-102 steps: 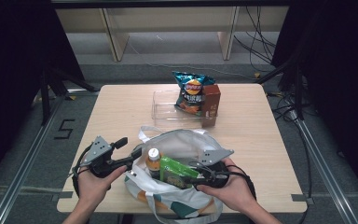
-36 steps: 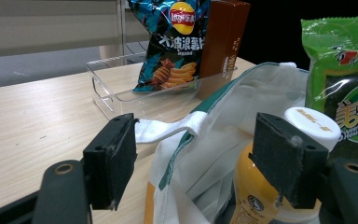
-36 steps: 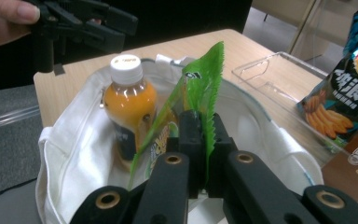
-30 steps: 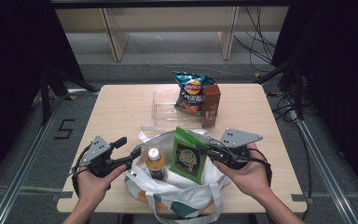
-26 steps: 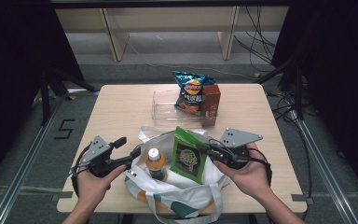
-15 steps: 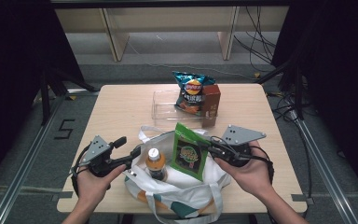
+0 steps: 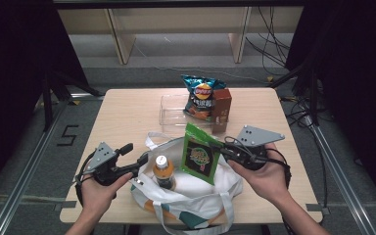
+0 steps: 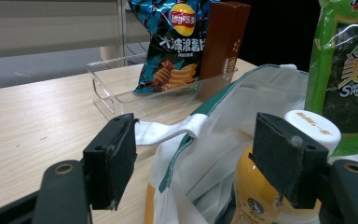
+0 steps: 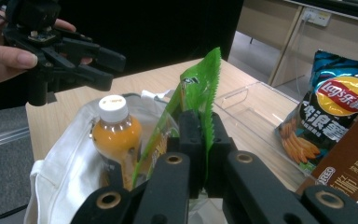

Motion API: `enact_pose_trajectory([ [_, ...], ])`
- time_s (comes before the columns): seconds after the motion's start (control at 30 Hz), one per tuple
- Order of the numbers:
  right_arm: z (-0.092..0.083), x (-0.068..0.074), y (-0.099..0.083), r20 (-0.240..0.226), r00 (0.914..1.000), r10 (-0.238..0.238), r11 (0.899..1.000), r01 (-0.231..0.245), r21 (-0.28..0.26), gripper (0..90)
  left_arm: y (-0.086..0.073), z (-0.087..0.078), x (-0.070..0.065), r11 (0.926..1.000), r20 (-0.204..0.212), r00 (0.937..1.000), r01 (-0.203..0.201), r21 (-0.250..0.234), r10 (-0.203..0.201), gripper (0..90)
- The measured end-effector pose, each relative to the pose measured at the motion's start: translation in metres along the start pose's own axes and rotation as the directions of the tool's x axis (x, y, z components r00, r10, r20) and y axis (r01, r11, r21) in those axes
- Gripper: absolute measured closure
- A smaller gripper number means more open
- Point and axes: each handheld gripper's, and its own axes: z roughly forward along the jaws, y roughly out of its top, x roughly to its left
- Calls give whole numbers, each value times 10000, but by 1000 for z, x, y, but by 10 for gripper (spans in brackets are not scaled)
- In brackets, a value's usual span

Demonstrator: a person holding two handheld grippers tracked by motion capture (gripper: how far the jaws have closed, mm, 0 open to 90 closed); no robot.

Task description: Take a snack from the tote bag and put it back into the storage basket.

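Since the earliest frame my right claw [image 7: 223,147] has brought the green snack packet [image 7: 199,155] up out of the white tote bag [image 7: 196,188]; back then the packet lay flat in the bag's mouth, and now it stands upright above the opening, a touch nearer the back of the desk [image 7: 127,112] than a second ago. In the right gripper view the jaws are pressed together on the packet's crimped side edge [image 9: 208,112], which is why it hangs as a flat sheet and does not crumple. My left claw [image 7: 139,161] has not shifted; its jaws stand apart, and in the left gripper view the bag's white handle strap [image 8: 168,131] lies across the gap between them without being pinched. I judge I keep that claw at the bag's left rim to steady the soft fabric and hold the mouth open while the packet comes free. The orange juice bottle [image 7: 163,171] stands upright inside the bag, just left of the packet, touching neither claw. Farther back, the clear tray [image 7: 174,108] already holds the blue chip bag [image 7: 200,97] and the brown box [image 7: 222,103], both upright at its right end, so I reckon the packet goes into its open left part.
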Motion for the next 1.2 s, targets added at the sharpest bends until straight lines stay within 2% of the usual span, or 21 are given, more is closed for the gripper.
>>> enact_pose_trajectory([
  [0.03,0,1,0,87,9998,191,9998,-191,-25,897,0,0,0,10000,1,10000,-1,1,1,300],
  [0.23,1,1,1,60,9999,128,9998,-128,-128,897,0,0,0,10000,1,10000,32,-12,-32,300],
  [0.3,1,0,1,50,10000,34,9999,-34,-104,897,-1,1,1,10000,86,10000,49,-74,-48,299],
  [0.37,0,-1,3,10,9998,-201,9998,201,-88,897,0,0,0,10000,-9,10000,11,2,-11,299],
  [0.4,0,0,3,3,10000,56,10000,-55,-67,897,0,0,0,10000,-10,10000,37,-12,-37,299],
  [0.43,0,0,4,106,9999,67,9998,-65,-209,897,0,0,0,10000,-9,10000,26,-7,-26,299],
  [0.5,0,-2,6,2,9999,-144,9997,145,-203,898,0,0,0,10000,-13,10000,12,13,-12,300],
  [0.53,-1,-1,6,176,9998,72,9997,-68,-228,898,0,0,1,10000,-14,10000,21,8,-21,299],
  [0.57,-2,-2,8,69,10000,-46,9997,47,-220,898,0,0,1,10000,-16,10000,25,10,-25,299],
  [0.73,-4,-4,13,228,9995,-225,9990,234,-372,898,-1,0,1,10000,-9,10000,17,19,-17,299],
  [0.8,-4,-4,14,35,10000,-54,9990,55,-453,898,-1,0,1,10000,-9,10000,31,5,-31,299],
  [0.83,-5,-3,14,198,9998,47,9991,-38,-419,898,-1,0,1,10000,-14,10000,34,4,-34,299],
  [0.93,-7,-6,17,278,9994,-212,9985,226,-496,898,-1,0,1,10000,15,10000,23,-11,-23,299],
  [1.0,-6,-5,18,378,9993,-24,9982,46,-600,899,-1,0,0,10000,-2,10000,25,17,-25,299],
  [1.07,-7,-7,19,306,9994,-171,9984,187,-524,899,-1,0,0,10000,7,10000,32,-2,-32,299],
  [1.1,-7,-9,21,373,9982,-459,9968,482,-639,898,0,0,0,10000,4,10000,23,5,-23,299],
  [1.13,-7,-7,21,423,9989,-191,9974,220,-680,899,0,0,0,10000,-1,10000,13,16,-13,299],
  [1.2,-7,-8,22,267,9996,-66,9978,83,-660,899,0,0,0,10000,-2,10000,43,-3,-43,299],
])
